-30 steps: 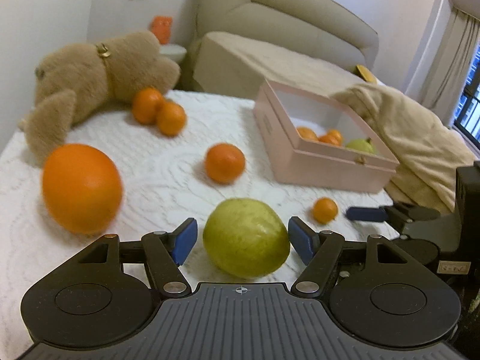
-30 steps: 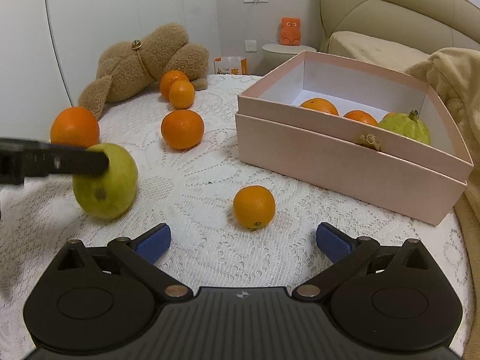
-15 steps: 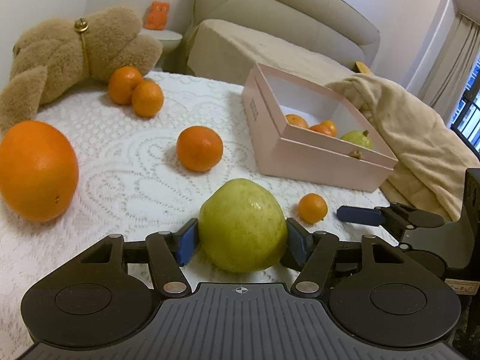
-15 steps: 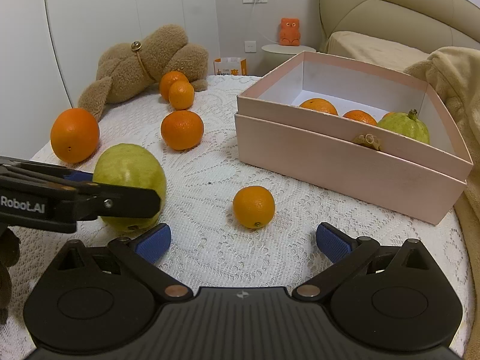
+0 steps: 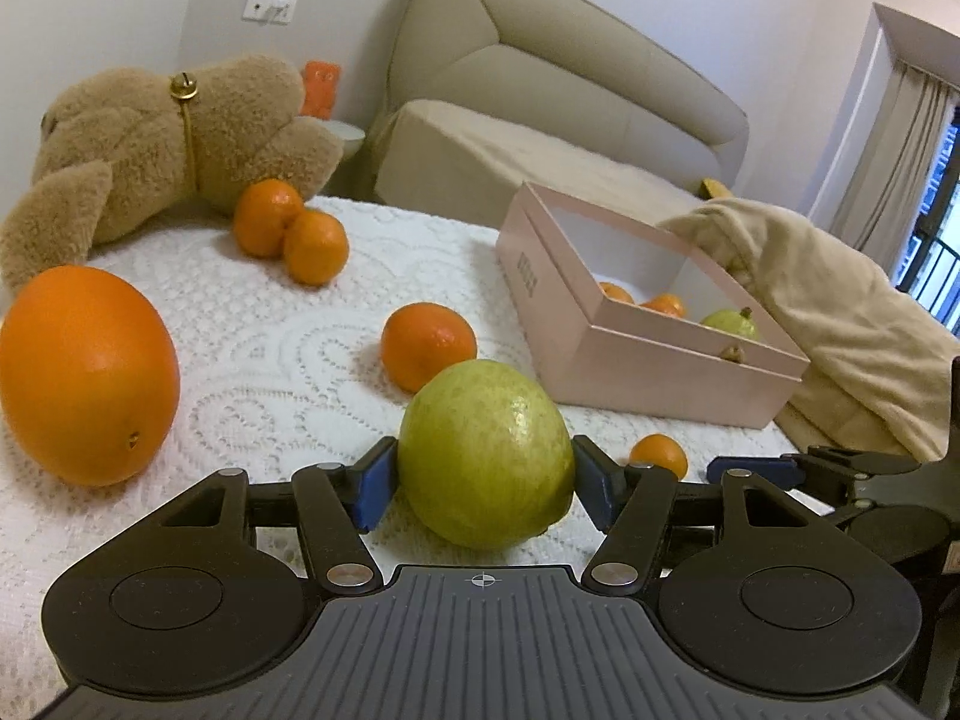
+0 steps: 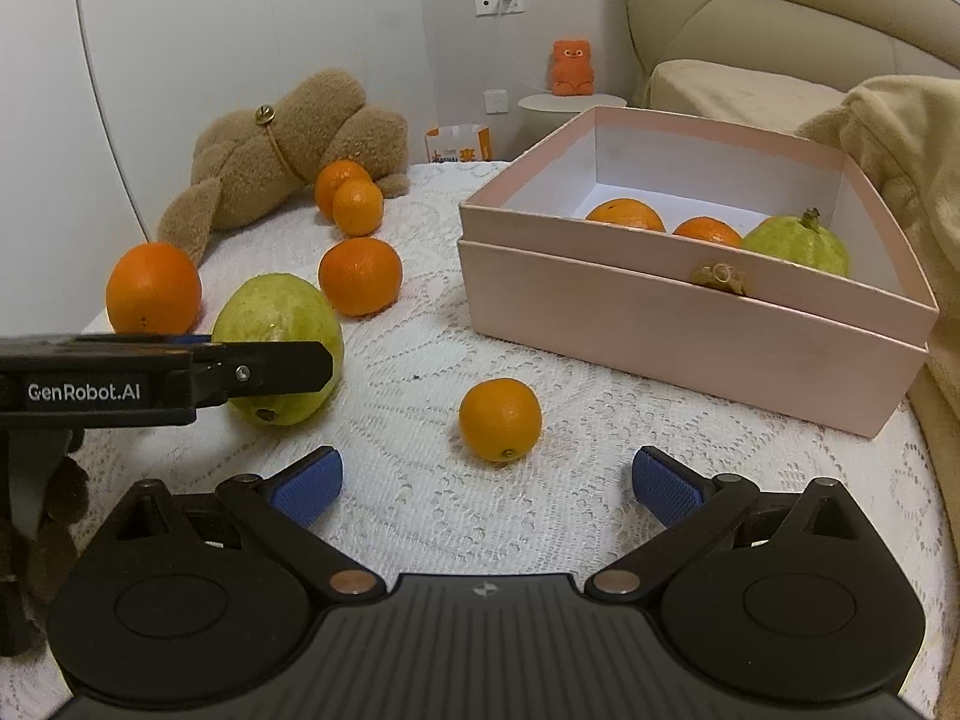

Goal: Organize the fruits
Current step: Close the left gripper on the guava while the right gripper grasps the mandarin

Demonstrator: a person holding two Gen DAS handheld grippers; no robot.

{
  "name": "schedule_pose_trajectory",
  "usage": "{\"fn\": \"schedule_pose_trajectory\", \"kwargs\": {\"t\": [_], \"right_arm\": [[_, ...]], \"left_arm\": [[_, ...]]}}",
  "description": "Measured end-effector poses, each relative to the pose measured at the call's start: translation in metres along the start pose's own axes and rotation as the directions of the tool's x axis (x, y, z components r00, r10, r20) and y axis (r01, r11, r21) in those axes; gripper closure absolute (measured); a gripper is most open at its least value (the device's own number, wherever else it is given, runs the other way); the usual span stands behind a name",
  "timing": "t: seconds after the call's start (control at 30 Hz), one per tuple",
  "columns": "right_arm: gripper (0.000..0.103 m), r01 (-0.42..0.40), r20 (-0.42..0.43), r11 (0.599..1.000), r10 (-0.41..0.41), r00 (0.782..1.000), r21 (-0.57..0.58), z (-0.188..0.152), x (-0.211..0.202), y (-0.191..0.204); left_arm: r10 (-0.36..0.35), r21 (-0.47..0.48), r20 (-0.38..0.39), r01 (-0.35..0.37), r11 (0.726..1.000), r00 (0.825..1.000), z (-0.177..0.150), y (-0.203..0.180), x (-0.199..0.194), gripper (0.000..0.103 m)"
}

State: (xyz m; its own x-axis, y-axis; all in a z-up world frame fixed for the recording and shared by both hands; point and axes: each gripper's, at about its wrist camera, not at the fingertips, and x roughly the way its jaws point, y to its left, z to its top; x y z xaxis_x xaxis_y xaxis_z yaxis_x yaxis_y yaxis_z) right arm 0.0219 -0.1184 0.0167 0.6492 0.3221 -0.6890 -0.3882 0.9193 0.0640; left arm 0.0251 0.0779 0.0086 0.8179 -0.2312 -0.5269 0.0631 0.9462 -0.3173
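Two blue pads of the left tool (image 5: 483, 483) pinch a green guava (image 5: 485, 453) on the white lace cover (image 5: 270, 348), short of the pink box (image 6: 690, 324). Only the right wrist view shows the right tool (image 6: 486, 477) spread empty behind a small orange (image 6: 500, 418), near that box.

brown teddy bear (image 5: 162, 144) beside beige blanket (image 5: 840, 312).

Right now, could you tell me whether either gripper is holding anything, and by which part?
The left gripper holds the green guava, its jaws pressed on the fruit's two opposite sides. The right gripper holds nothing.
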Motion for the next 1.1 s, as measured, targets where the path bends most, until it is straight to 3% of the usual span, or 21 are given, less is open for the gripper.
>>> {"fn": "schedule_pose_trajectory", "kwargs": {"t": [0.2,0.27,0.33,0.4,0.5,0.8,0.97,1.1], "right_arm": [[0.004,0.059,0.07,0.998,-0.061,0.996,0.023,0.0,-0.011,0.0],[0.013,0.083,0.066,0.997,-0.082,0.994,-0.007,0.001,-0.009,0.003],[0.033,0.089,0.037,0.996,-0.088,0.995,-0.026,0.003,-0.003,0.006],[0.042,0.091,0.013,0.996,-0.09,0.996,-0.02,0.006,0.003,0.004],[0.047,0.105,0.015,0.994,-0.105,0.994,-0.034,0.01,0.008,0.007],[0.074,0.111,0.009,0.991,-0.11,0.994,-0.08,0.011,0.005,0.016],[0.075,0.165,0.03,0.984,-0.163,0.986,-0.069,0.009,-0.009,0.009],[0.075,0.181,0.039,0.982,-0.179,0.983,-0.048,0.002,-0.022,0.0]], "left_arm": [[-0.005,0.003,0.026,0.005,1.0,1.0,-0.005,0.0,-0.004,0.036],[-0.008,-0.002,0.027,0.008,1.0,1.0,-0.005,0.001,-0.005,0.036],[-0.009,-0.003,0.027,0.009,1.0,1.0,-0.005,0.002,-0.005,0.036],[-0.008,-0.003,0.027,0.008,1.0,1.0,-0.005,0.002,-0.005,0.036],[-0.009,-0.006,0.026,0.01,1.0,1.0,-0.005,0.002,-0.004,0.036],[-0.011,-0.01,0.025,0.011,1.0,1.0,-0.006,0.003,-0.004,0.036],[0.013,0.013,0.019,-0.013,1.0,1.0,-0.006,-0.002,-0.003,0.036],[0.073,0.055,-0.008,-0.073,0.996,0.997,-0.003,-0.016,-0.001,0.036]]}}
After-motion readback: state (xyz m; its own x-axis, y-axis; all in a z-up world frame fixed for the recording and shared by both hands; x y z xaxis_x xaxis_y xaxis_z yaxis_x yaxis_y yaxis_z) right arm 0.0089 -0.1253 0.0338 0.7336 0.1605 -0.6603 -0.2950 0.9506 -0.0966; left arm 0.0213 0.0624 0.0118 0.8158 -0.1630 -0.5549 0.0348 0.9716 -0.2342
